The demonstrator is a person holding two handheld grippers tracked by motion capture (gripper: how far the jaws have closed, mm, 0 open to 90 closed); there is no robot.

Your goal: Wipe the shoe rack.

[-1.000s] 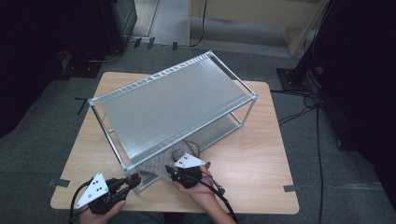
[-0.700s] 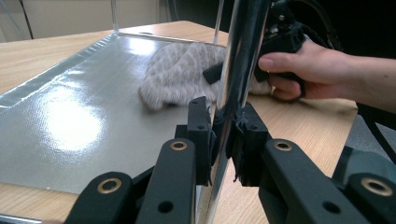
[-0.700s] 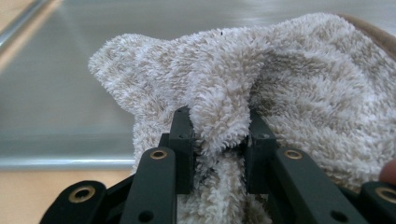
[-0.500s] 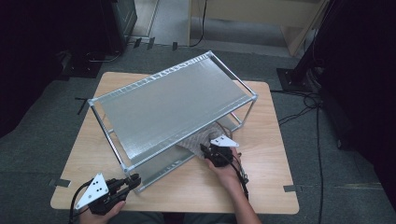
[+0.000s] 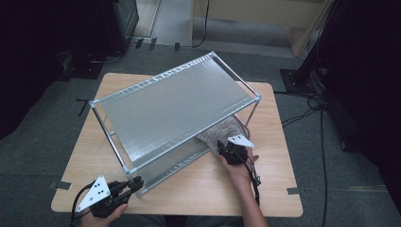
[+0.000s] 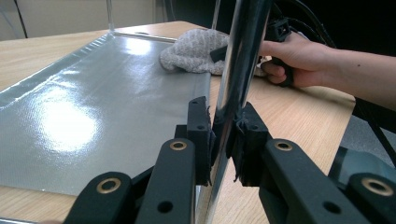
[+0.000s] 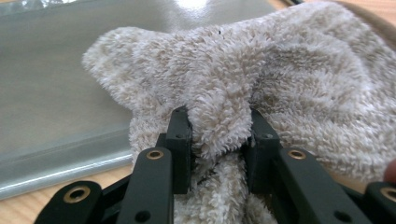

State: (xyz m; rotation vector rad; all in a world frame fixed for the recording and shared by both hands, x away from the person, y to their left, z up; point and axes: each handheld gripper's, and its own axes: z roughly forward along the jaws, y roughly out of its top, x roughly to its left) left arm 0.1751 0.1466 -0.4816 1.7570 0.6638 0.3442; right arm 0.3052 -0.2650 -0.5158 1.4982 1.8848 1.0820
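A two-tier metal rack [image 5: 175, 106] is standing upright on the bench [image 5: 269, 189], set at an angle to its edges. Its chrome tubular frame is carrying two grey, glossy, woven-textured shelf sheets. The upper shelf is lying flat and bare. The lower shelf [image 6: 93, 107] is sitting just above the bench surface.

A beige terry cloth [image 5: 227, 132] is lying bunched at the right end of the lower shelf, partly overhanging onto the bench. A raised fold of the cloth [image 7: 219, 121] is being pinched between the right tongs [image 7: 219, 135]. The left tongs [image 6: 224, 140] are clamping the rack's near corner post [image 6: 236, 70].
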